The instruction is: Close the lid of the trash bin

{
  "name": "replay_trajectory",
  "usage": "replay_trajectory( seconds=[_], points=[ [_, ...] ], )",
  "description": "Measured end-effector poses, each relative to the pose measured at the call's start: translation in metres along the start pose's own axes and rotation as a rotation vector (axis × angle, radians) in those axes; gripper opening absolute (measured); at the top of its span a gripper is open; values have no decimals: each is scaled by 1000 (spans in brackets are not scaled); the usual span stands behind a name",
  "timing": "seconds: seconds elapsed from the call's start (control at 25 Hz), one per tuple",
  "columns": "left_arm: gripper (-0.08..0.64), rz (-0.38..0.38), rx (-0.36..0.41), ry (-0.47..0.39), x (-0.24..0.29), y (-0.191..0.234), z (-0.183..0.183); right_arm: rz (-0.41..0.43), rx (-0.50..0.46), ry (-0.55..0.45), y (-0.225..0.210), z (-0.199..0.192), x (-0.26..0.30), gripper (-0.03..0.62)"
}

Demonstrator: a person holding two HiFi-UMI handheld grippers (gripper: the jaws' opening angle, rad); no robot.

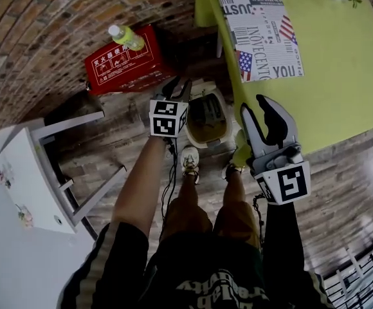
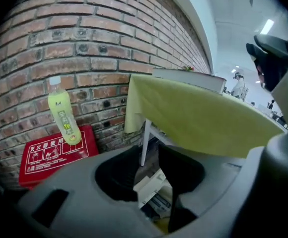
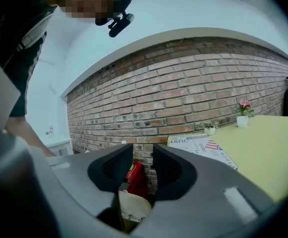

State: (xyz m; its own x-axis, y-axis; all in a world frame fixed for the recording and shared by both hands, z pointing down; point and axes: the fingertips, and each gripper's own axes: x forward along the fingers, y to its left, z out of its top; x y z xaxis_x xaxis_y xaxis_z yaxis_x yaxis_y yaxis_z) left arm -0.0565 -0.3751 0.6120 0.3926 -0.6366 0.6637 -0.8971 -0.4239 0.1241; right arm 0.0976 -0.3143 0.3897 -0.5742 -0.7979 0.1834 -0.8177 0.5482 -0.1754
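Observation:
A cream trash bin [image 1: 207,118] stands on the wooden floor beside the green table, just ahead of the person's shoes. From above its top shows a dark olive inside; I cannot make out the lid clearly. My left gripper [image 1: 177,86] hangs over the bin's left rim, jaws apart and empty. In the left gripper view a pale part of the bin [image 2: 150,186] shows low between the open jaws [image 2: 149,175]. My right gripper [image 1: 264,110] is held higher, at the table's edge to the right of the bin, open and empty. The right gripper view shows the bin [image 3: 133,208] below the jaws [image 3: 143,170].
A red box [image 1: 125,66] with a green bottle [image 1: 127,37] on it leans at the brick wall, left of the bin. The green table [image 1: 341,76] carries a newspaper [image 1: 260,34]. A white stand [image 1: 38,185] is at the left. The person's shoes [image 1: 190,159] are close to the bin.

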Motion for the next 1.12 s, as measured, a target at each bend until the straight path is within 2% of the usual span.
replay_trajectory(
  seconds=[0.36,0.52,0.72,1.12],
  points=[
    [129,73,-61,74,17,24,-33,3,25,20,6,-24,-7,143],
    [129,57,-76,80,19,22,-37,-8,31,22,3,-28,-9,143],
    [129,43,-45,93,13,11,-46,-22,34,27,2,-34,-10,143],
    [129,-15,-45,120,3,-23,-81,-38,53,43,6,-59,-15,143]
  ],
)
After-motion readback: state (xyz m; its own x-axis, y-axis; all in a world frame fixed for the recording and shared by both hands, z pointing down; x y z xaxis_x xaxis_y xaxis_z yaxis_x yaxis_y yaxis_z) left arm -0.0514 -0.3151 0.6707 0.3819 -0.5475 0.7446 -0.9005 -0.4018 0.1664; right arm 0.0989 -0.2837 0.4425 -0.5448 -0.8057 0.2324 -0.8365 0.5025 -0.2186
